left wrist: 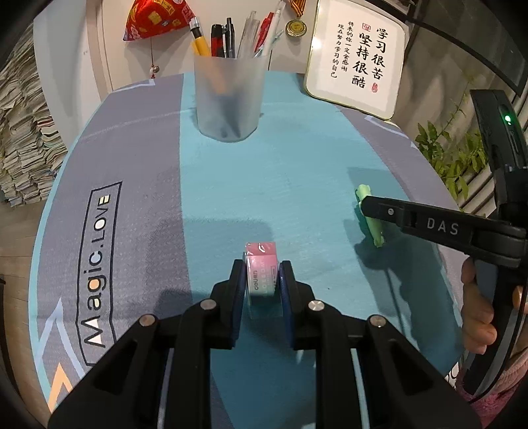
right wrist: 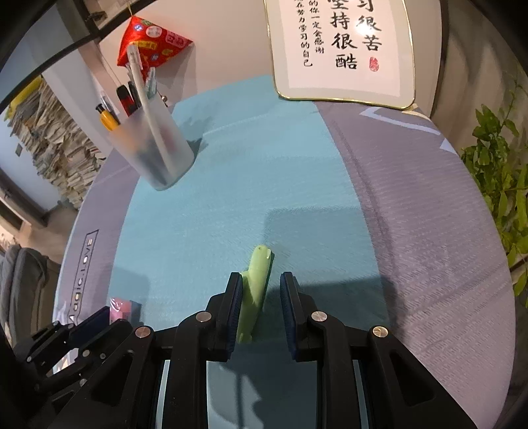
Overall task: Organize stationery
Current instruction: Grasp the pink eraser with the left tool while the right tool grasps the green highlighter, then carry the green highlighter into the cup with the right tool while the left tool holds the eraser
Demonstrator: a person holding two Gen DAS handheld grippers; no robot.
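Observation:
A small pink wrapped eraser [left wrist: 261, 270] sits on the blue stripe of the desk mat [left wrist: 231, 184], and my left gripper [left wrist: 262, 280] is shut on it, both pads against its sides. The eraser [right wrist: 120, 308] also shows at the lower left of the right wrist view. A pale green, stick-shaped stationery piece [right wrist: 257, 274] lies between the fingers of my right gripper [right wrist: 260, 287]. The left pad touches it and the right pad stands apart, so this gripper is open. From the left wrist view, the right gripper [left wrist: 369, 208] reaches over the green piece [left wrist: 378, 236]. A frosted pen cup [left wrist: 227, 99] holds several pens.
A framed calligraphy plaque [left wrist: 356, 56] leans at the back right of the round table. A leafy plant [left wrist: 455, 155] stands past the right edge, stacked papers [left wrist: 23, 132] past the left. A red pouch [left wrist: 155, 19] and a medal [left wrist: 296, 27] hang on the wall.

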